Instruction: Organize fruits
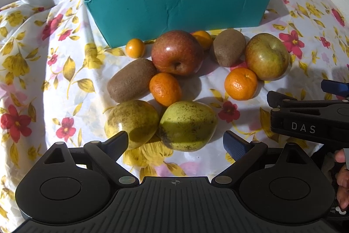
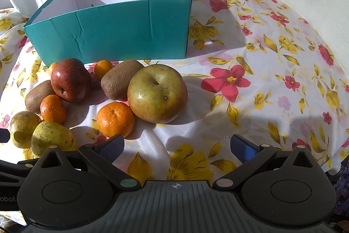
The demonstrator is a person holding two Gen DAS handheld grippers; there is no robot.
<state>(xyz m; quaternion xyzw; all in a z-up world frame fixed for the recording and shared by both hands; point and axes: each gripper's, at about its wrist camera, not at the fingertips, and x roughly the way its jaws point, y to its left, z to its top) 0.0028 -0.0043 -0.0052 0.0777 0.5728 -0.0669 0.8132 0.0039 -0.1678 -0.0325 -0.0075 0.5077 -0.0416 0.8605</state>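
A teal box [image 1: 181,12] with a white inside stands open at the back of the tabletop, on a white cloth [image 2: 272,84] printed with red and yellow flowers, and no fruit can be seen in it. All the fruit lies on the cloth in front of the box. Nearest the left gripper [image 1: 175,143] are two speckled green pears [image 1: 187,126], side by side and touching, the second pear [image 1: 133,121] being to the left. Behind them lie a kiwi [image 1: 130,80], a mandarin [image 1: 165,88] touching it, and a red apple [image 1: 176,52]. Two small orange fruits (too small to name surely) sit close to the box wall, one [image 1: 135,47] left of the red apple and one [image 1: 202,37] partly hidden behind it. To the right are a second kiwi [image 1: 228,47], a greenish-brown apple [image 2: 157,93] and another mandarin [image 2: 115,119] just beside that apple. The left gripper hovers with its jaws spread wide and holding nothing, just short of the pears. The right gripper [image 2: 176,144] likewise has its jaws wide apart and empty, above bare cloth to the right of the second mandarin.
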